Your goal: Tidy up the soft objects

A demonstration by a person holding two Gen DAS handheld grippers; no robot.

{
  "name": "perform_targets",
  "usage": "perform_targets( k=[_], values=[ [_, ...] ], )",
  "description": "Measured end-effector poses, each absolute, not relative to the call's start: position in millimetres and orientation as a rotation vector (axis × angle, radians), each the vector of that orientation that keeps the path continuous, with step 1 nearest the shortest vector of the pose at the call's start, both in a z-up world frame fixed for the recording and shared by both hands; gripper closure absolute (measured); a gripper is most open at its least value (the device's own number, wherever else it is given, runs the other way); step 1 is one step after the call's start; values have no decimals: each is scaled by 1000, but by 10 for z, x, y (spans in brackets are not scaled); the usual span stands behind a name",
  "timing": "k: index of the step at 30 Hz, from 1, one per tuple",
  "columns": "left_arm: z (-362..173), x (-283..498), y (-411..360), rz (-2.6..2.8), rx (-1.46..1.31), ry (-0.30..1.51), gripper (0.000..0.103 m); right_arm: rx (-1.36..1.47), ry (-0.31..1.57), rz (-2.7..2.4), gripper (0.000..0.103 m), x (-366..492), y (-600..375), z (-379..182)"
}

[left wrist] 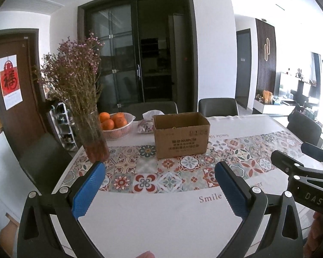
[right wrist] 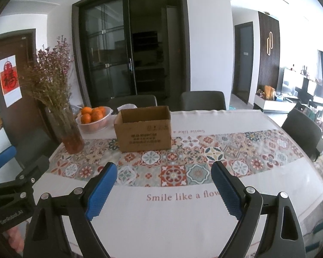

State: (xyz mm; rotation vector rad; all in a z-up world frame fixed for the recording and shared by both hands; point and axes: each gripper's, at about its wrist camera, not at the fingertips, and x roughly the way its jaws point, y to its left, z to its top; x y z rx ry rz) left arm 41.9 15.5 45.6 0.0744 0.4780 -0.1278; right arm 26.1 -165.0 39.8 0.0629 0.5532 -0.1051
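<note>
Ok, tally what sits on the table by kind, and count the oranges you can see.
Cardboard box: 1
Glass vase of dried flowers: 1
White fruit basket: 1
Oranges visible in the basket: 4
Patterned tissue pouch: 1
Total: 8

"Smile like a flower" on tablecloth (right wrist: 183, 210)

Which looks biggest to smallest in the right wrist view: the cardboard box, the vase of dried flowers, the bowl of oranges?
1. Vase of dried flowers, tallest with its stems.
2. Cardboard box; as a solid body it rivals the vase, so these two are close.
3. Bowl of oranges, clearly smallest, though it sits farther back.
</note>
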Motion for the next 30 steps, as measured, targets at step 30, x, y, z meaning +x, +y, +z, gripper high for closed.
perform_targets(
  k=[30],
  values=[
    [376, 113, 43, -133, 97, 490, 0, 68, 562, -117, 13, -27, -1780, 347]
  ],
)
